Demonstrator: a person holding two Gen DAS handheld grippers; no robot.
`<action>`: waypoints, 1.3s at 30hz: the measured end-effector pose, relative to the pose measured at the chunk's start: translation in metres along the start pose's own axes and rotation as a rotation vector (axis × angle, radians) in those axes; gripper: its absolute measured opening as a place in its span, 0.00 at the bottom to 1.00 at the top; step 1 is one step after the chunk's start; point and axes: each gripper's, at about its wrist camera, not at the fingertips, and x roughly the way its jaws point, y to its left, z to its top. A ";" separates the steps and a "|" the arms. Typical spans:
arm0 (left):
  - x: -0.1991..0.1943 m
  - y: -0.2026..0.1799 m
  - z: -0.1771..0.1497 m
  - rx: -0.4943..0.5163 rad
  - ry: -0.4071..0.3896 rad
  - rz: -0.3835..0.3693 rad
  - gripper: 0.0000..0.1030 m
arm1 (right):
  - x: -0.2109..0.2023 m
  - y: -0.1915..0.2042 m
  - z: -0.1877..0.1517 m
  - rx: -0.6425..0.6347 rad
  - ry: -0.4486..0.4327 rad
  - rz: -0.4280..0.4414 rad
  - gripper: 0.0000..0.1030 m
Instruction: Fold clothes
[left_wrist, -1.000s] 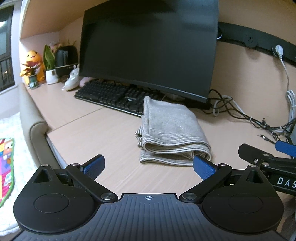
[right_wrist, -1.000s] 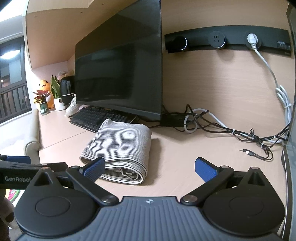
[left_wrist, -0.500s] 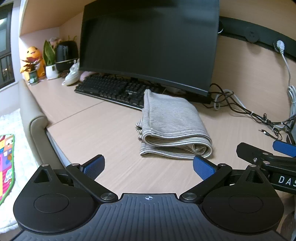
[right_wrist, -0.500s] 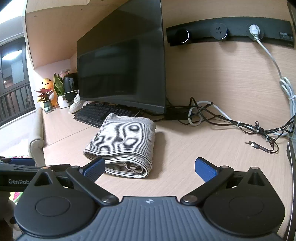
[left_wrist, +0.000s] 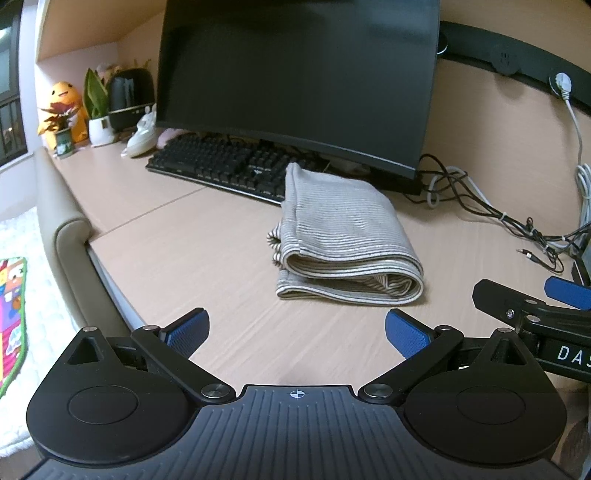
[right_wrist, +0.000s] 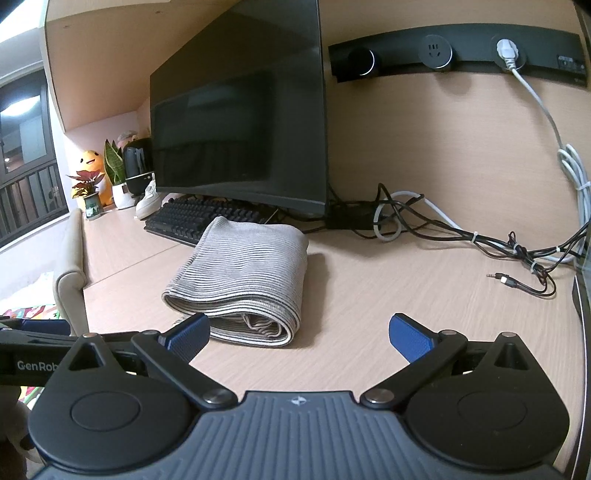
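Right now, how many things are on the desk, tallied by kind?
Folded striped garment: 1
Monitor: 1
Keyboard: 1
Potted plants: 2
Yellow plush toy: 1
Black round appliance: 1
Total: 7, cables aside.

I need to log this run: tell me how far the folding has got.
Done, by the look of it: the striped garment lies folded in layers on the desk, its far end by the keyboard. In hand: nothing; the left gripper and right gripper are both open, short of the cloth. Left: no other clothes show, so perhaps only tidying the uneven left edge.
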 end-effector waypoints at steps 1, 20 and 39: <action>0.000 0.000 0.000 -0.001 0.002 -0.001 1.00 | 0.000 0.000 0.000 0.000 0.001 0.000 1.00; 0.001 0.001 -0.001 -0.010 0.009 -0.001 1.00 | 0.002 0.002 0.000 0.008 0.010 0.008 1.00; -0.002 0.005 0.001 -0.035 -0.017 0.013 1.00 | 0.004 0.004 -0.001 0.000 0.025 -0.008 1.00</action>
